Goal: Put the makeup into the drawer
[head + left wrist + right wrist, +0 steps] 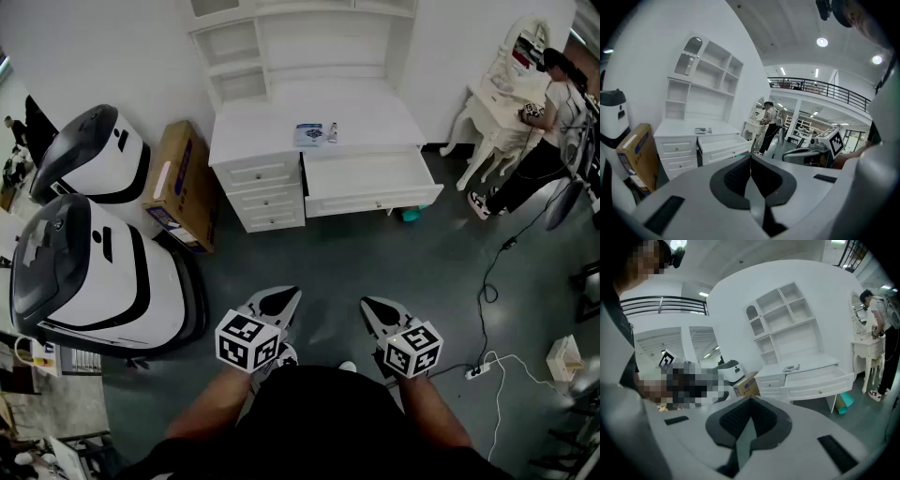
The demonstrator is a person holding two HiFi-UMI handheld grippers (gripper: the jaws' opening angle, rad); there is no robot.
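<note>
The makeup, a flat blue-and-white pack (308,135) with a small bottle (333,130) beside it, lies on the top of a white desk (281,122). Just below it a white drawer (370,183) stands pulled out, also seen in the left gripper view (723,146) and the right gripper view (820,380). My left gripper (278,302) and right gripper (377,310) are held side by side far in front of the desk, over the grey floor. Both are shut with nothing between the jaws (749,161) (751,401).
Two large white-and-black machines (89,272) stand at the left, with a cardboard box (183,183) leaning beside the desk. A person (544,141) works at a white dressing table (497,108) at the right. Cables and a power strip (478,371) lie on the floor at the right.
</note>
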